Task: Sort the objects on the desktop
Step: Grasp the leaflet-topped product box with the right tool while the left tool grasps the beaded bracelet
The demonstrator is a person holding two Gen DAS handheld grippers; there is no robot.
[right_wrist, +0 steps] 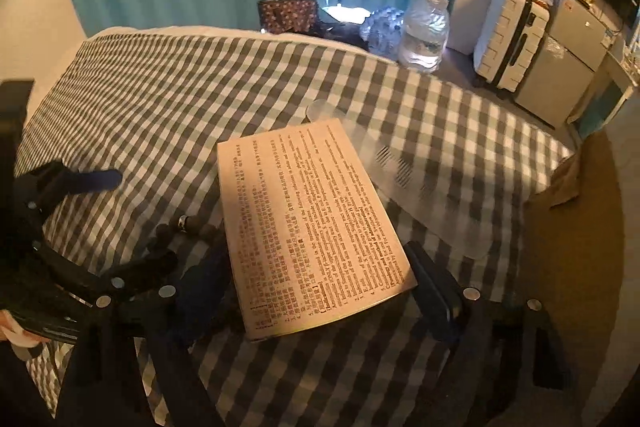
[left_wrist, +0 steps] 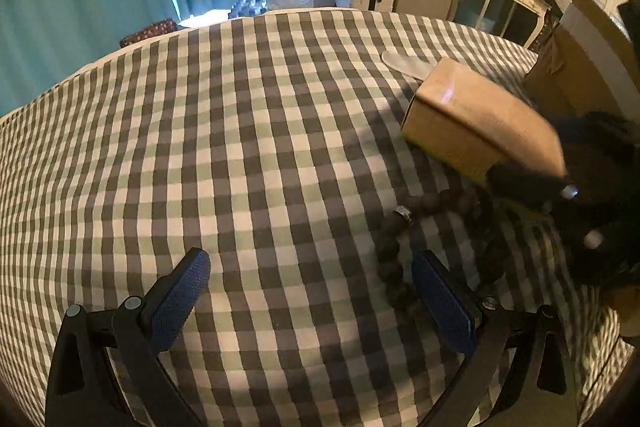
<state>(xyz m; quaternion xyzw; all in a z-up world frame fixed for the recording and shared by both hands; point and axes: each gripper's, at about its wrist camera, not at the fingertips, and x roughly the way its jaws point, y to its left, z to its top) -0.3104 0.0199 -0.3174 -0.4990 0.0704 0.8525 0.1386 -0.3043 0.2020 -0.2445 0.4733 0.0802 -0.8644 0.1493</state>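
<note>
My right gripper (right_wrist: 316, 301) is shut on a tan medicine box (right_wrist: 308, 223) printed with small text, held above the checked tablecloth (right_wrist: 160, 99). In the left wrist view the same box (left_wrist: 472, 119) hangs at the right, with a right finger (left_wrist: 524, 183) on it. A dark bead bracelet (left_wrist: 394, 247) lies on the cloth under the box, beside my left gripper's right finger; it also shows in the right wrist view (right_wrist: 188, 227). My left gripper (left_wrist: 310, 301) is open and empty, low over the cloth. A clear plastic ruler (right_wrist: 384, 167) lies beyond the box.
A brown cardboard box (left_wrist: 580, 67) stands at the table's right edge. Beyond the far edge are a water jug (right_wrist: 424, 35), a white suitcase (right_wrist: 508, 43), a small fridge (right_wrist: 560, 63) and teal curtains. The checked cloth (left_wrist: 200, 127) stretches left.
</note>
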